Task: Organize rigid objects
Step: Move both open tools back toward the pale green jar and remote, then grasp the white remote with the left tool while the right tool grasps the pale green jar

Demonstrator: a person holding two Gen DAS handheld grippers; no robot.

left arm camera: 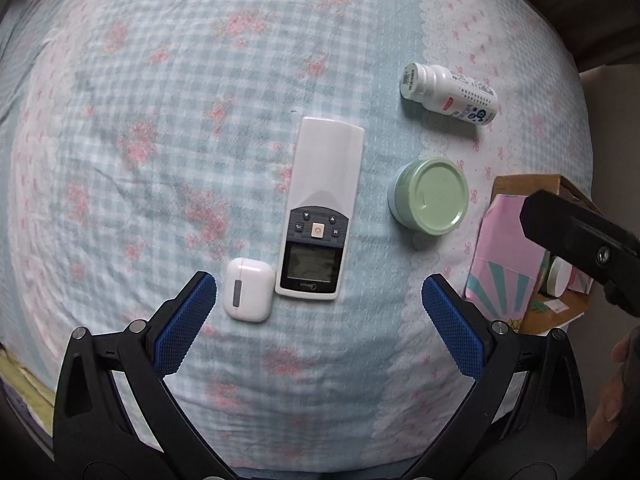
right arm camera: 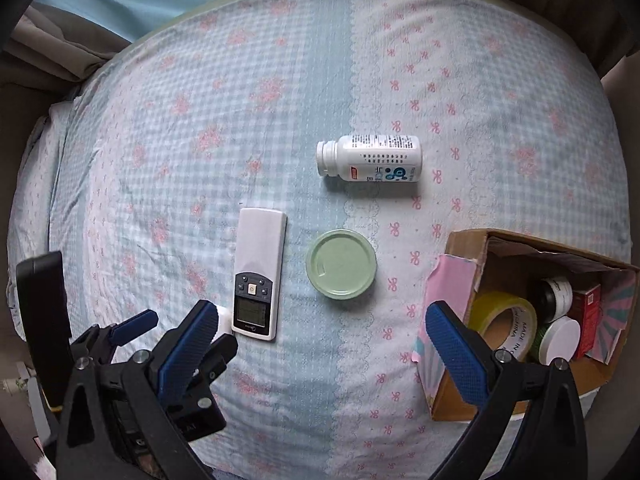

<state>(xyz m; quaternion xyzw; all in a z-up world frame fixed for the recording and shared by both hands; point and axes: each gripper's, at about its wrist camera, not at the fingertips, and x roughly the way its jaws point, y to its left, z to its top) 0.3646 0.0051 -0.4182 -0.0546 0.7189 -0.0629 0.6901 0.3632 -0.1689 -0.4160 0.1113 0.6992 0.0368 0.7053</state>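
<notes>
A white remote control (left arm camera: pixel 320 212) (right arm camera: pixel 258 274) lies on the bed. A white earbud case (left arm camera: pixel 248 295) sits at its left; in the right wrist view only a sliver of the case (right arm camera: pixel 224 320) shows behind my fingers. A green-lidded jar (left arm camera: pixel 430 197) (right arm camera: pixel 341 264) stands right of the remote. A white pill bottle (left arm camera: pixel 450 93) (right arm camera: pixel 370 158) lies on its side beyond it. My left gripper (left arm camera: pixel 318 324) is open and empty, hovering just short of the case and remote. My right gripper (right arm camera: pixel 318 352) is open and empty above the bed.
A cardboard box (right arm camera: pixel 464 244) (left arm camera: pixel 532 182) at the bed's right edge holds a yellow tape roll (right arm camera: pixel 506 322), a dark jar (right arm camera: pixel 556 294), a white-lidded jar (right arm camera: pixel 560 340) and a red carton (right arm camera: pixel 588 312). The checked floral bedsheet (left arm camera: pixel 160 140) covers the bed.
</notes>
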